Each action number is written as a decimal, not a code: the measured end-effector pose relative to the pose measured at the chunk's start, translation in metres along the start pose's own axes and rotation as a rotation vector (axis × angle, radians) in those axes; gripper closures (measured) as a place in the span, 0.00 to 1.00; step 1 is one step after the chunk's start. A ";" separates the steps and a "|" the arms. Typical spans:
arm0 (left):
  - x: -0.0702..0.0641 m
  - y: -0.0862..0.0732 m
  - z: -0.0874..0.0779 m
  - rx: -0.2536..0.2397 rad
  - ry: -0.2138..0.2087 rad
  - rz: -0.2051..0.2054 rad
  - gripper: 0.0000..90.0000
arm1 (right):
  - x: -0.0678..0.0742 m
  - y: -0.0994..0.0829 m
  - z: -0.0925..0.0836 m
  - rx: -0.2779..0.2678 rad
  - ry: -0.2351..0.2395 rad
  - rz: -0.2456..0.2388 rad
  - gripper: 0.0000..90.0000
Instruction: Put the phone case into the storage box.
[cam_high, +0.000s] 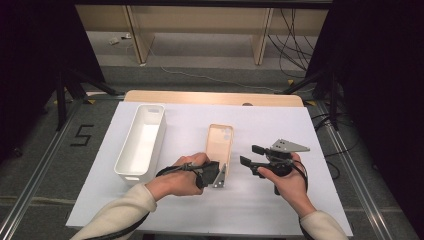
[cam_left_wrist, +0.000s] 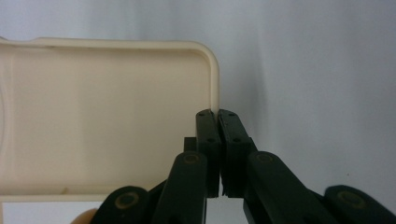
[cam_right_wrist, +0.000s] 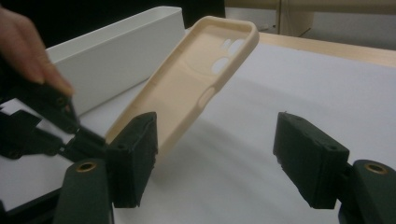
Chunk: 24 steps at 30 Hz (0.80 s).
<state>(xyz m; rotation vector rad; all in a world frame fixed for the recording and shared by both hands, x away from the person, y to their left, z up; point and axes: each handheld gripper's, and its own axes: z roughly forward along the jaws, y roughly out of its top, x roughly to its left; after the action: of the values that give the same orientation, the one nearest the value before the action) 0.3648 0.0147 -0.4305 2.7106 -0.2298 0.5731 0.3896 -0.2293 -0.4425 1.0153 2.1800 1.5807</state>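
A beige phone case (cam_high: 220, 142) lies hollow side up near the middle of the table, its near end tilted up off the sheet. My left gripper (cam_high: 219, 172) is shut on the case's near rim; in the left gripper view the jaws pinch the thin side wall (cam_left_wrist: 215, 84) close to a corner. In the right gripper view the case (cam_right_wrist: 201, 79) slants up from the left gripper (cam_right_wrist: 51, 126) toward the far end with the camera cutouts. My right gripper (cam_high: 250, 155) stands open just right of the case, its jaws wide (cam_right_wrist: 219, 149) with nothing between them.
A long white bin (cam_high: 141, 140) stands left of the case, its wall (cam_right_wrist: 116, 51) close behind the lifted case. A white sheet (cam_high: 280, 120) covers the wooden table. Black stands and cables sit on the floor beyond the table.
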 end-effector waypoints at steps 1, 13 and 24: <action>-0.001 0.001 0.000 -0.001 -0.008 0.002 0.98 | 0.000 0.002 0.006 -0.001 0.016 0.039 0.36; -0.009 0.011 -0.002 -0.012 -0.002 0.048 0.98 | -0.010 0.015 0.035 0.031 0.039 0.112 0.48; -0.013 0.016 -0.001 -0.006 -0.005 0.081 0.98 | -0.019 0.017 0.036 0.001 0.031 0.130 0.62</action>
<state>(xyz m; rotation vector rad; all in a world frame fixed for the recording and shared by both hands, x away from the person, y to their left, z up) 0.3492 0.0018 -0.4298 2.7070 -0.3437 0.5881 0.4307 -0.2132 -0.4435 1.1615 2.1751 1.6616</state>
